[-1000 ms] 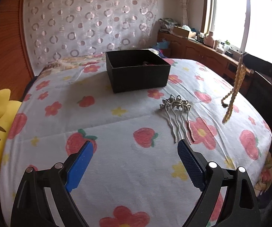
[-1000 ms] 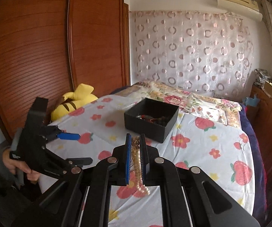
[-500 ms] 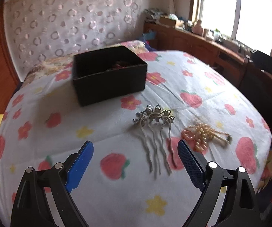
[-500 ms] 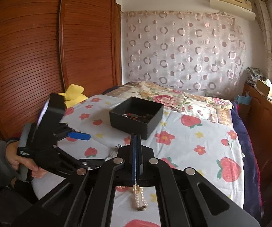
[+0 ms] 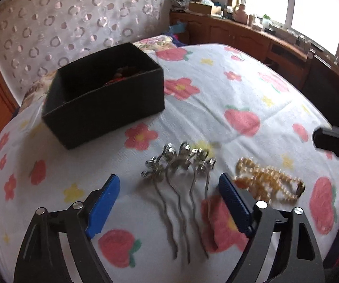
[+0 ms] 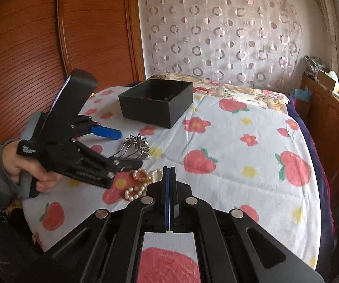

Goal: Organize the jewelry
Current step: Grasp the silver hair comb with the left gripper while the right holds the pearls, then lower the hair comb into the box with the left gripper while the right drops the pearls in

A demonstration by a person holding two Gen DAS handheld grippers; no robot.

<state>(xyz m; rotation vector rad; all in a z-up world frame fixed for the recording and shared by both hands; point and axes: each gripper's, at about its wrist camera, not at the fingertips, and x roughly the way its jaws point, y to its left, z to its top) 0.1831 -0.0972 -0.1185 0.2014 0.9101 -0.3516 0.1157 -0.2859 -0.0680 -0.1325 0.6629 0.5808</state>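
Jewelry lies loose on the strawberry-print bedspread [image 5: 216,89], near the black cardboard box [image 5: 103,108]; silver metal hair comb [image 5: 181,176] sits between the spread fingers of the left gripper [image 5: 169,202], evidently positioned for pickup; cream pearl strand [image 6: 141,181] rests beside the right gripper [image 6: 169,188], clenched on nothing.

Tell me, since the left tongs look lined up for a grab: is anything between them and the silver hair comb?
Nothing visible. The left tongs are open, and the hair comb lies on the bedspread directly ahead. The pearl strand lies clear to its right.
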